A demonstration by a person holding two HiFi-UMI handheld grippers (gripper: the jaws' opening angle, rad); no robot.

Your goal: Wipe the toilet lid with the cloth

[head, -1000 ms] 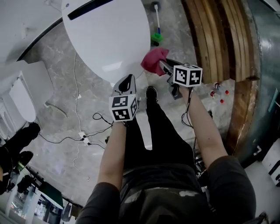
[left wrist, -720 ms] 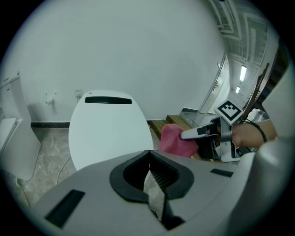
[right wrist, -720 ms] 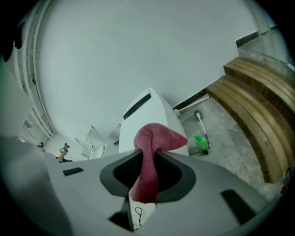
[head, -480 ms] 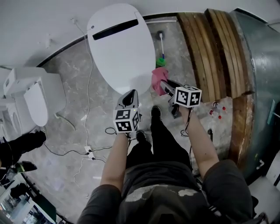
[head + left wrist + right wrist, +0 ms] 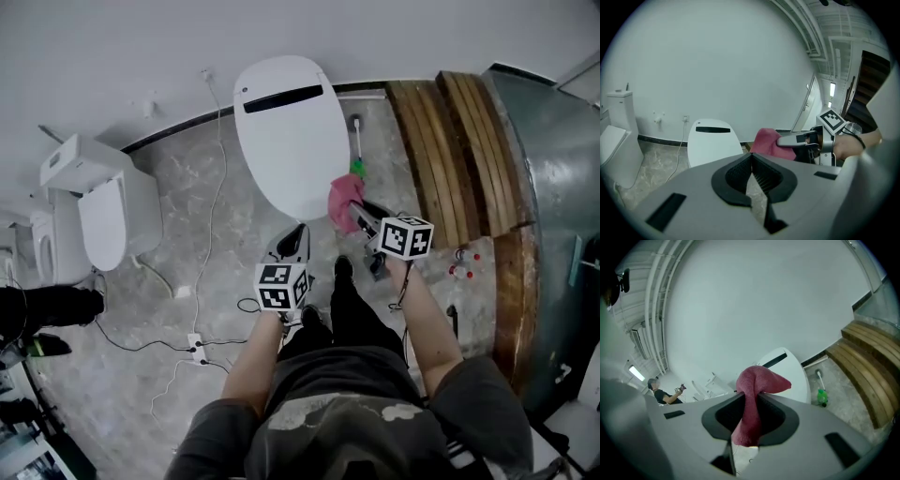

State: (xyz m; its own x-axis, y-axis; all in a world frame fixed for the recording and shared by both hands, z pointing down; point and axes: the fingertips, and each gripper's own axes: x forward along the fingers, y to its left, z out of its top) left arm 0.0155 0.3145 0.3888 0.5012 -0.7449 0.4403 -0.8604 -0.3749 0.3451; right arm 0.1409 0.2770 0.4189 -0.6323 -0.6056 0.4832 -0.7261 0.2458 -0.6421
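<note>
The white toilet lid (image 5: 292, 131) is closed, with a dark slot near its far end; it also shows in the left gripper view (image 5: 712, 140) and behind the cloth in the right gripper view (image 5: 790, 369). My right gripper (image 5: 354, 212) is shut on a pink-red cloth (image 5: 343, 199) that hangs off its tip, held in the air beside the lid's near right edge. The cloth (image 5: 752, 401) fills the right gripper's jaws (image 5: 750, 420). My left gripper (image 5: 294, 240) is shut and empty, held above the floor just short of the lid's near end (image 5: 752, 171).
A green-headed toilet brush (image 5: 356, 164) lies on the marble floor right of the toilet. Wooden steps (image 5: 464, 159) run along the right. A second white toilet (image 5: 112, 211) stands at left. Cables (image 5: 187, 328) and a power strip trail over the floor. My legs and shoes (image 5: 342, 272) are below.
Both grippers have risen and drawn back from the lid; the toilet now looks smaller and farther away. The cloth stays in the right gripper.
</note>
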